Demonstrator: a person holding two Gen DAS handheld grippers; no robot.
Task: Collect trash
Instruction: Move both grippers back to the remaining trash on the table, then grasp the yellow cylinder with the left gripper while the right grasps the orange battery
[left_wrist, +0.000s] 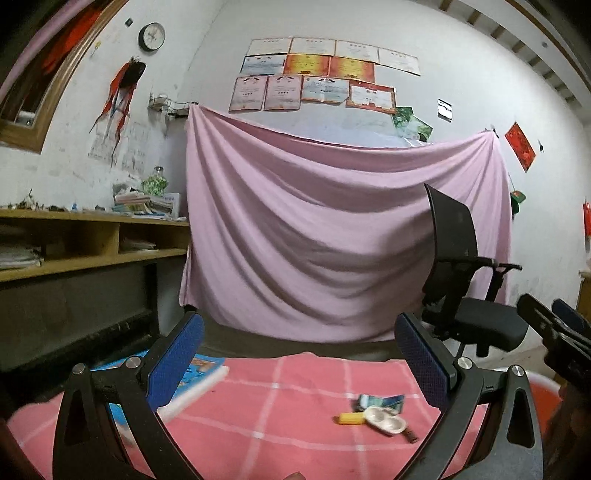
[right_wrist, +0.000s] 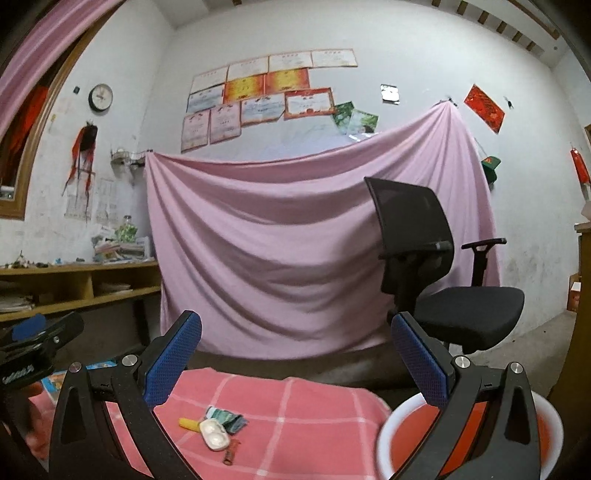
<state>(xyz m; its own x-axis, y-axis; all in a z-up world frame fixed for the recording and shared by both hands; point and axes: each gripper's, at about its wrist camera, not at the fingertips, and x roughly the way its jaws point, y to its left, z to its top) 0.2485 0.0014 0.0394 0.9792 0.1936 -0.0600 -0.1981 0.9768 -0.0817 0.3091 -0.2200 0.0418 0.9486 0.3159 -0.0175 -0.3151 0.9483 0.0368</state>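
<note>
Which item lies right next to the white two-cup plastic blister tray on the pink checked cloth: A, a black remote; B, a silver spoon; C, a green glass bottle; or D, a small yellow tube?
D: in the right wrist view the small yellow tube lies against the left end of the white two-cup plastic blister tray on the pink checked cloth; no bottle, spoon or remote shows there.

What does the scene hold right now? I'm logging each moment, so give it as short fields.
surface: pink checked cloth
trash: yellow tube, white blister tray, crumpled wrapper, small red piece, all in one cluster
bin: red tub with white rim, right of the cloth
book, on the cloth's left
left gripper: jaws open, empty
right gripper: jaws open, empty
</note>
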